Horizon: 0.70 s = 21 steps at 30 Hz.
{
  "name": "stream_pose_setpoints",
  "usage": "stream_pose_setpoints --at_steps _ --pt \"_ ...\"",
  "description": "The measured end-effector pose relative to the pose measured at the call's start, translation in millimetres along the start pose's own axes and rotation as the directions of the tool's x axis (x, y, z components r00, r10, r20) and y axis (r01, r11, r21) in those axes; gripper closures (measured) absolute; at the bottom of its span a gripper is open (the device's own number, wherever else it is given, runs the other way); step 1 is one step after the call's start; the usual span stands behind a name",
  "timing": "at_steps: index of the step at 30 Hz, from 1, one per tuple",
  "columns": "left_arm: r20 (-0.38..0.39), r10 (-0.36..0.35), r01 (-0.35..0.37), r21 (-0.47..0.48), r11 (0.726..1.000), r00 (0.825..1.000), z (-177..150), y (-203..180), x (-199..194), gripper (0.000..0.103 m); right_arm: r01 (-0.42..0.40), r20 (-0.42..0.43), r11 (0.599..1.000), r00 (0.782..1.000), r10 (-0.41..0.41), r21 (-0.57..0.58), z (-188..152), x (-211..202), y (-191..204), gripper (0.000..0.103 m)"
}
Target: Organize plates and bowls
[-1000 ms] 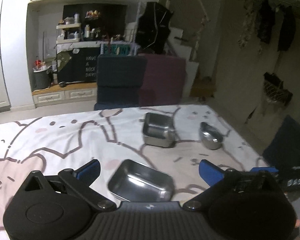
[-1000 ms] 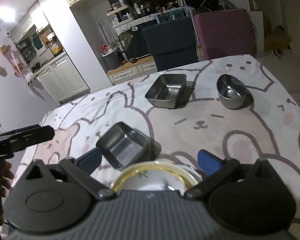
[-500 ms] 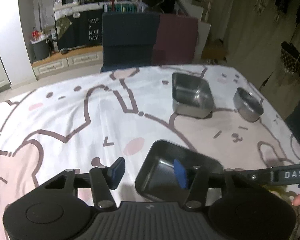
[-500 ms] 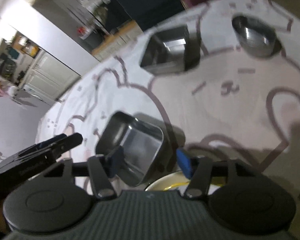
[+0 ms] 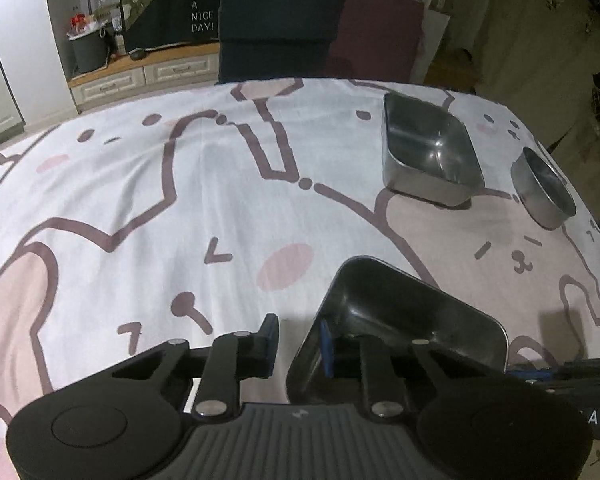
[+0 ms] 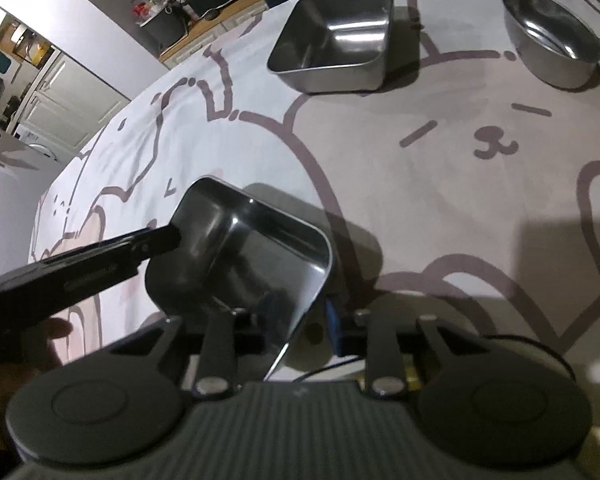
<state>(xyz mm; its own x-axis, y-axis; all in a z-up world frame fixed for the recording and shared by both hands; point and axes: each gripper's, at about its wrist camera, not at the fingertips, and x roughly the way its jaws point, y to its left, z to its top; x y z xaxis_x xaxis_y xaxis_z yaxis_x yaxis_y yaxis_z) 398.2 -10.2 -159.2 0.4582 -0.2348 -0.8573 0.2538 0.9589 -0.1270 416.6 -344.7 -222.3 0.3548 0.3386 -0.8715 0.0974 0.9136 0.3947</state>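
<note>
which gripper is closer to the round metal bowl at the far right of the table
Right, narrowly. The right gripper straddles the near square tray's rim on the side facing the round bowl, jaws closing. The left gripper straddles the opposite rim, jaws closing.

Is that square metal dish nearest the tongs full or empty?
Empty. The near square dish shows only bare, shiny metal inside in both wrist views, while both tongs close on opposite walls of it.
</note>
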Motion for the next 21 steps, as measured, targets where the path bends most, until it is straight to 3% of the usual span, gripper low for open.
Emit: stream_pose_setpoints --at_steps 3,5,9,17,21 --pt "-0.016 -0.008 0.008 -0.005 1.0 1.0 -1.7 0.6 3.1 0.09 0.016 -0.004 1.0 1.0 -0.016 -0.021 0.5 0.8 1.6 0.077" --pt "-0.013 -0.01 0.01 -0.008 1.0 1.0 -2.8 0.3 1.2 0.091 0.021 -0.008 0.999 1.0 -0.022 -0.024 1.3 0.1 0.1 0.085" --pt "0.01 -0.025 0.025 -0.024 0.999 1.0 -3.9 1.7 -10.7 0.091 0.02 0.013 1.0 1.0 -0.02 -0.013 2.8 -3.6 -2.3 0.087" --pt "0.119 -0.024 0.031 -0.053 0.998 0.993 -17.7 10.1 -69.0 0.091 -0.019 0.076 0.999 0.997 0.021 -0.026 1.4 -20.9 8.0 0.092" --pt "0.159 0.012 -0.002 -0.066 0.998 0.987 -34.1 18.3 -99.9 0.091 -0.079 0.083 0.997 0.993 0.081 -0.023 -5.4 -26.2 18.3 0.093"
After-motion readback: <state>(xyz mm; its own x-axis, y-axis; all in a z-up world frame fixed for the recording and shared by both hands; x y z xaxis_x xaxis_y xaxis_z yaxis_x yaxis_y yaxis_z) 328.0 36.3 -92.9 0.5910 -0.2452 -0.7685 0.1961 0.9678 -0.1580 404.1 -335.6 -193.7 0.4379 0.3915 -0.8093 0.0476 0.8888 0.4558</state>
